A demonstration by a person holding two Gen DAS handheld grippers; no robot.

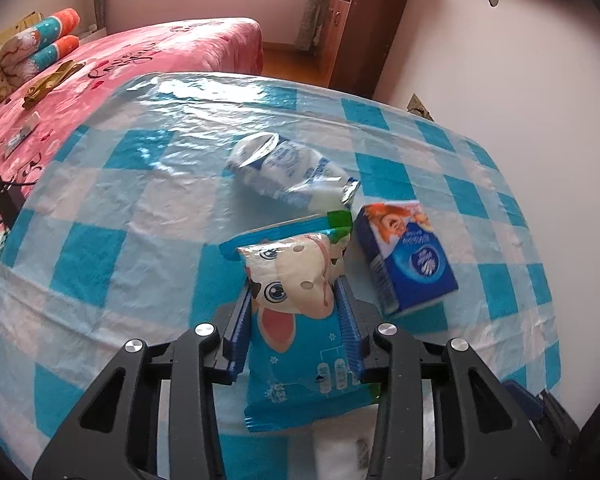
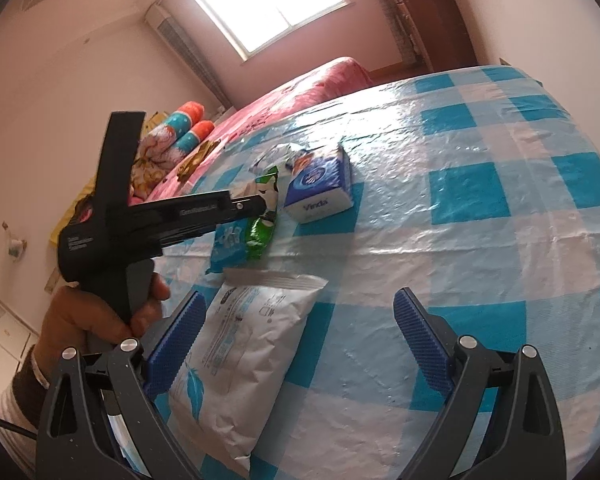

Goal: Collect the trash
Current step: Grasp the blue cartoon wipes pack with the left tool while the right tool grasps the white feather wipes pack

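My left gripper (image 1: 296, 292) is shut on a blue snack wrapper with a cartoon cow (image 1: 300, 300) and holds it above the checked table. The same wrapper shows in the right wrist view (image 2: 260, 216), gripped by the left tool (image 2: 244, 206). A crumpled clear-and-white plastic bag (image 1: 288, 172) lies behind it, and a blue tissue pack (image 1: 408, 256) lies to its right; the pack also shows in the right wrist view (image 2: 320, 188). My right gripper (image 2: 300, 336) is open and empty, its left finger beside a white wet-wipe pack (image 2: 240, 356).
The blue-and-white checked plastic tablecloth (image 1: 120, 240) covers the table. A pink bed (image 1: 140, 52) with rolled blankets stands behind on the left. A brown wardrobe (image 1: 360, 28) stands by the far wall.
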